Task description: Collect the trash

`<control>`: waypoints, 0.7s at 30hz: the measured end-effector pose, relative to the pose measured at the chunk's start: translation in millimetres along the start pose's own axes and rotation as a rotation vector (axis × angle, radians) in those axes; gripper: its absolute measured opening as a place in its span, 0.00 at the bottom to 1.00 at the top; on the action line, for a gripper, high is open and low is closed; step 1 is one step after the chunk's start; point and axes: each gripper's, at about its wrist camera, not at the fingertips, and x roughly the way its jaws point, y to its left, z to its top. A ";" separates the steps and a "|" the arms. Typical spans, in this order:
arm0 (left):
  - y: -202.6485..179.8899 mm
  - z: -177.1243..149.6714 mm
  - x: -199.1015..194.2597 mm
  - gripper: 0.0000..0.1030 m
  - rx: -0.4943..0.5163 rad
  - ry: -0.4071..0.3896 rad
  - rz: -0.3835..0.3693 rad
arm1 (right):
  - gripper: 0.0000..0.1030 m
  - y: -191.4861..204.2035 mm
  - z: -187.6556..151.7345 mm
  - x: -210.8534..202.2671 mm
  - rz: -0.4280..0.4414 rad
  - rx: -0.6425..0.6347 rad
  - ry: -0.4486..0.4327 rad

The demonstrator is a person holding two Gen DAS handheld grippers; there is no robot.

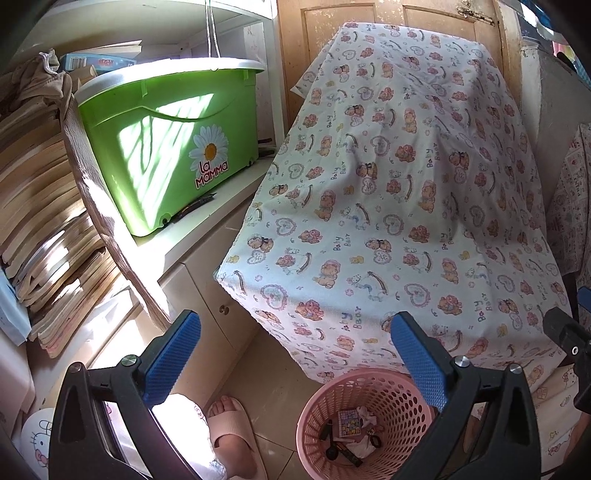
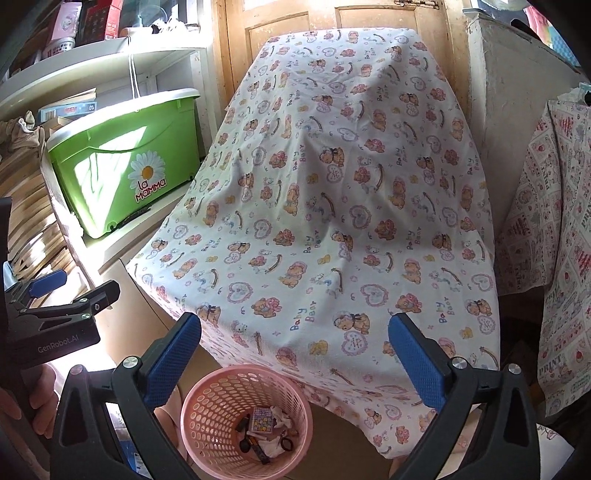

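Note:
A pink perforated basket [image 1: 325,402] [image 2: 207,398] stands on the floor below the edge of a table draped in a bear-print cloth [image 1: 388,192] [image 2: 332,206]. Inside it lie several bits of trash [image 1: 351,435] [image 2: 264,430]: a small patterned card, crumpled tissue, dark small pieces. My left gripper [image 1: 295,354] is open, its blue pads wide apart above the basket, with nothing between them. My right gripper [image 2: 295,354] is open too and holds nothing. The left gripper [image 2: 59,291] also shows at the left edge of the right wrist view, held by a hand.
A green lidded box [image 1: 162,147] [image 2: 118,158] sits on a white cabinet top at the left, beside stacked books [image 1: 44,206]. A wooden door [image 1: 388,22] stands behind the table. A foot in a pink slipper [image 1: 229,432] is on the tiled floor next to the basket.

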 end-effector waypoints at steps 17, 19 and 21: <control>2.4 0.3 0.7 0.98 -0.026 0.014 -0.020 | 0.99 -0.2 -1.2 2.9 0.000 -0.003 0.008; 2.3 0.4 0.7 0.98 -0.025 0.013 -0.016 | 0.99 -0.1 -1.3 3.3 0.000 -0.007 0.011; 2.7 0.5 0.5 0.98 -0.026 0.011 -0.017 | 0.99 0.6 -1.8 3.7 -0.002 -0.008 0.011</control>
